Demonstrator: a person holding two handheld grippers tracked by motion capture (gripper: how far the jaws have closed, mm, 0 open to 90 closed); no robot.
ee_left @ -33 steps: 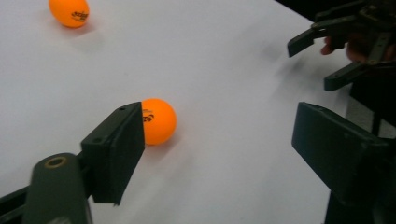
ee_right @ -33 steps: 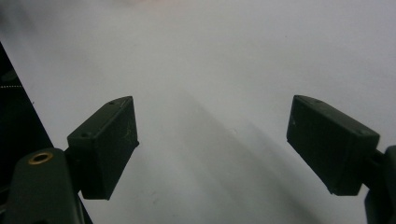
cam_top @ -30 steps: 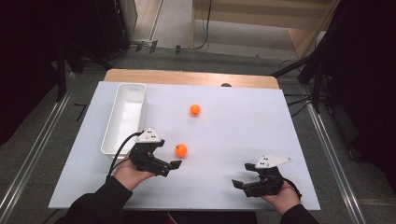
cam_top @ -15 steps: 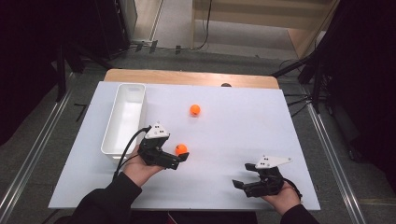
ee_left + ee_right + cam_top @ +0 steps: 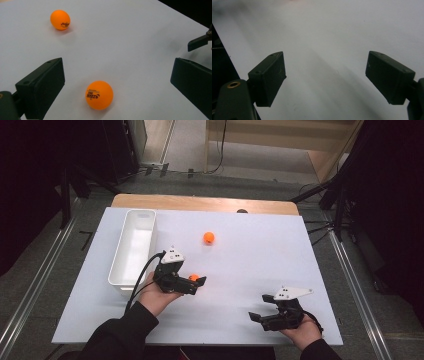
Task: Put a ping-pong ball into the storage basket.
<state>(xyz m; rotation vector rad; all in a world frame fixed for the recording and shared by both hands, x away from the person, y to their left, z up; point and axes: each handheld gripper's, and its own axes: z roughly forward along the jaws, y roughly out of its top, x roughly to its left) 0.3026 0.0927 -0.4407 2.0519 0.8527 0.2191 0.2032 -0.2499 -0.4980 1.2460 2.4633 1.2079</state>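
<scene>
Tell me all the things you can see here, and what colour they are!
Near ball: 1, orange, on the table between the left gripper's open jaws, touching neither.
Far ball: 1, orange, alone toward the table's far middle.
Bin: 1, white, long, on the table's left side.
Table top: 1, white, with a wooden edge at the far side.
Left gripper: 1, black with a grey plate, beside the bin, jaws open around the near ball.
Right gripper: 1, black with a grey plate, at the table's near right, jaws open with nothing between them.
Hands: 2, in dark sleeves, coming in from the near edge.
</scene>
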